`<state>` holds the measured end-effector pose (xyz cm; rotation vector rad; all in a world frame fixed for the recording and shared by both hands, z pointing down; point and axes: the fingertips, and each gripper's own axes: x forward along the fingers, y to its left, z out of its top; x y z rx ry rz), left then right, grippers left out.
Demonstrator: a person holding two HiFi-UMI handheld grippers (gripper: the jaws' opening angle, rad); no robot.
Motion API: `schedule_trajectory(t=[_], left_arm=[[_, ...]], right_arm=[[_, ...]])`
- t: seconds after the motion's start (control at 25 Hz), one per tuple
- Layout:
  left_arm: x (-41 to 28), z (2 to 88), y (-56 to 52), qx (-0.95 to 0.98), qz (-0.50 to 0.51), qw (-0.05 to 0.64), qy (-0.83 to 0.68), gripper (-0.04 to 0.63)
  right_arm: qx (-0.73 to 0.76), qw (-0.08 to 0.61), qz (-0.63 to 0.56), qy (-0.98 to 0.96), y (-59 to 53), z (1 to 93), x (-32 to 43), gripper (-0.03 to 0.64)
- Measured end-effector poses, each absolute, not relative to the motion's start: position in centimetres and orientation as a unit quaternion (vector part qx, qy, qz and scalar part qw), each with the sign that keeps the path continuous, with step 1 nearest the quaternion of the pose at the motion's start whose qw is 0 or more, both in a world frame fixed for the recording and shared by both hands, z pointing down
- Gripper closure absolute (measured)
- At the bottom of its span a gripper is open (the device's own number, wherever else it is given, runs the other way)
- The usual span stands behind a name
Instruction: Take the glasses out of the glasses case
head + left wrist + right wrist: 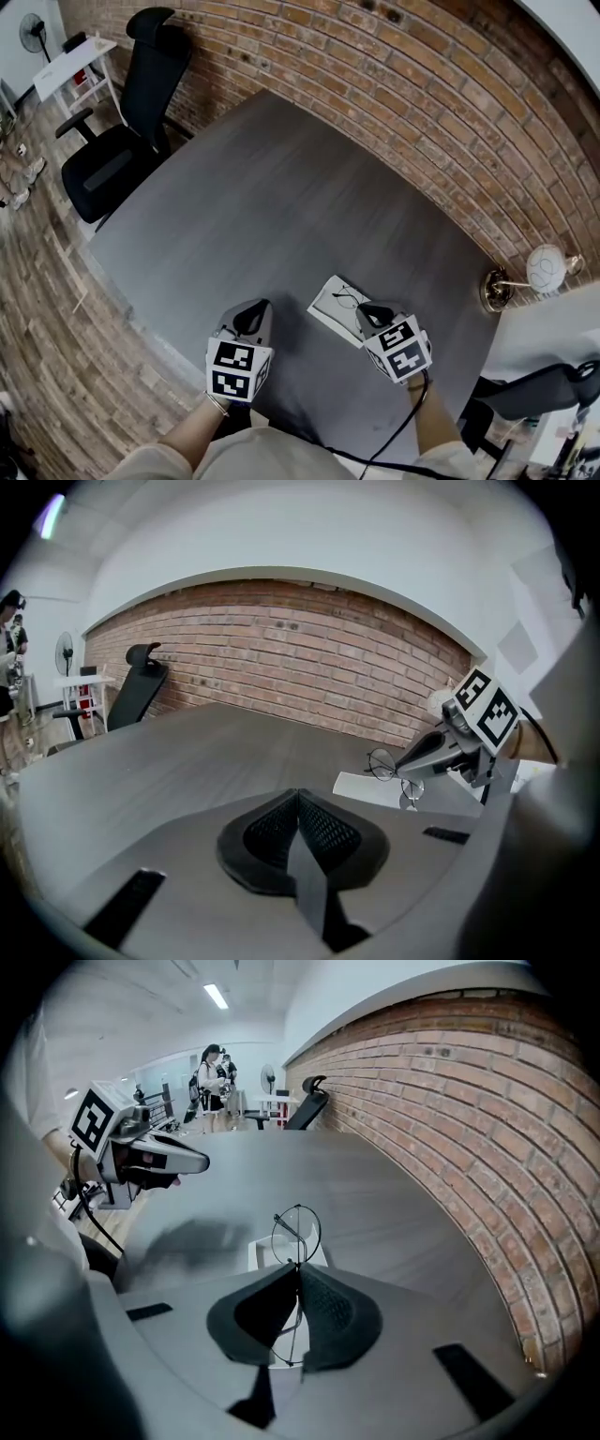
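Observation:
The thin wire-framed glasses (296, 1232) hang clear above the flat white glasses case (265, 1252), pinched at the frame by my right gripper (295, 1267), which is shut on them. In the head view the case (328, 307) lies on the grey table (281, 206) near its front edge, with the glasses (348, 300) over its right part at the right gripper (372, 312). My left gripper (251, 319) hovers to the left of the case, apart from it. Its pads meet with nothing between them (298, 794). From the left gripper view the glasses (382, 761) dangle from the right gripper (417, 755) above the case (370, 787).
A brick wall (422, 103) runs along the table's far and right side. A black office chair (131, 122) stands off the far left corner, a small white table (75, 61) beyond it. A brass-based lamp with a white globe (547, 267) sits at the right. People (214, 1077) stand far off.

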<state>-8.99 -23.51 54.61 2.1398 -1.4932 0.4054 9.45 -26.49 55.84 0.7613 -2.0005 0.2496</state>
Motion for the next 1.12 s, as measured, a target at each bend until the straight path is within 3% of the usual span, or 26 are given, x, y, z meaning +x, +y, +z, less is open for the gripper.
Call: schedule_trajectory(t=[1.12], left_arm=[[-0.9,42.5,-29.3,0.876,0.096,0.113,-0.459,0.577]], right_arm=[[0.607,0.227,0.110,-0.753,-24.2,41.7,16.8,0.577]])
